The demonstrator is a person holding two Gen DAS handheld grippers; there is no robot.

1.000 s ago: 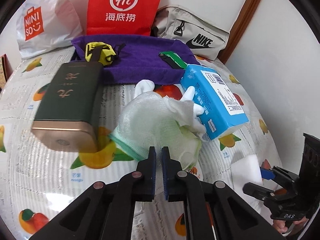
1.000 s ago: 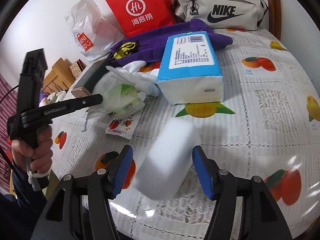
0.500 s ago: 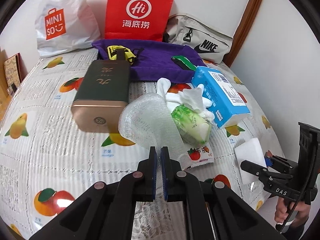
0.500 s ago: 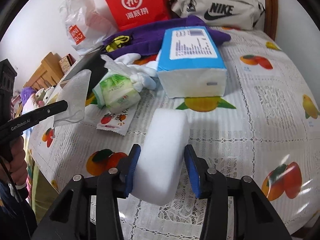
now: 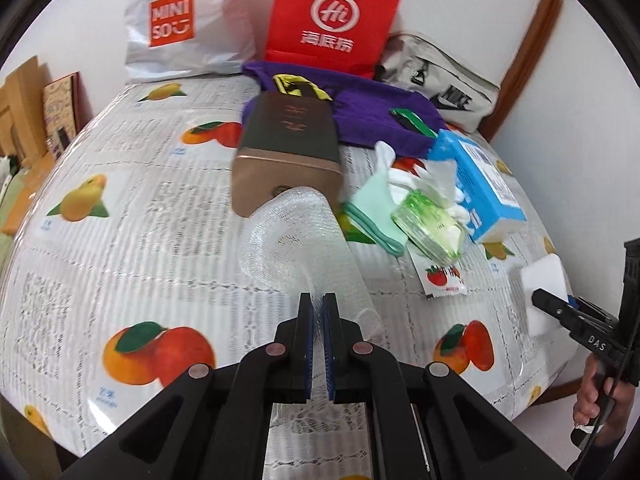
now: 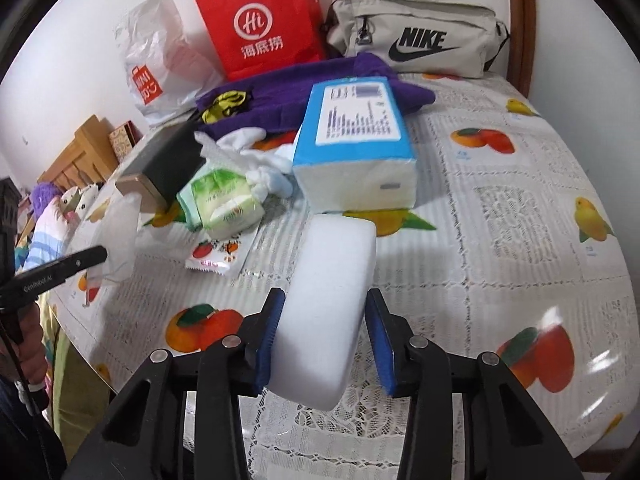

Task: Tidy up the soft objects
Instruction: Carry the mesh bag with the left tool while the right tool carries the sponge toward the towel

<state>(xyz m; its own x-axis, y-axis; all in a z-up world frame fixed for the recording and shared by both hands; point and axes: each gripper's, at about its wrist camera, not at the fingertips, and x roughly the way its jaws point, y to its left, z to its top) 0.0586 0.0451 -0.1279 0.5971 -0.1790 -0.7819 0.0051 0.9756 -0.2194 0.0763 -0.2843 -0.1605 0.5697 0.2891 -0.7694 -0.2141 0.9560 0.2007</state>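
My left gripper (image 5: pixel 318 307) is pinched tight on a piece of clear bubbly plastic wrap (image 5: pixel 294 240). The wrap curls up and away from my fingers, over the fruit tablecloth (image 5: pixel 120 240). Just past the wrap lies a dark green box with a gold end (image 5: pixel 288 160).

My right gripper (image 6: pixel 325 312) is squeezing a fat white sponge (image 6: pixel 330 300) from both sides, with its blue pads (image 6: pixel 270 336) pressed into it. The sponge sticks out ahead of the fingers, above the table.

In front of the sponge sits a blue tissue pack (image 6: pixel 354 148). To its left I see a small green tissue pack (image 6: pixel 220 200), some white gloves (image 6: pixel 260 164) and a little tomato sauce packet (image 6: pixel 216 256). Farther back are a purple cloth (image 6: pixel 280 96), a red paper bag (image 6: pixel 260 20), a white shopping bag (image 6: pixel 156 60) and a grey Nike bag (image 6: pixel 416 36).
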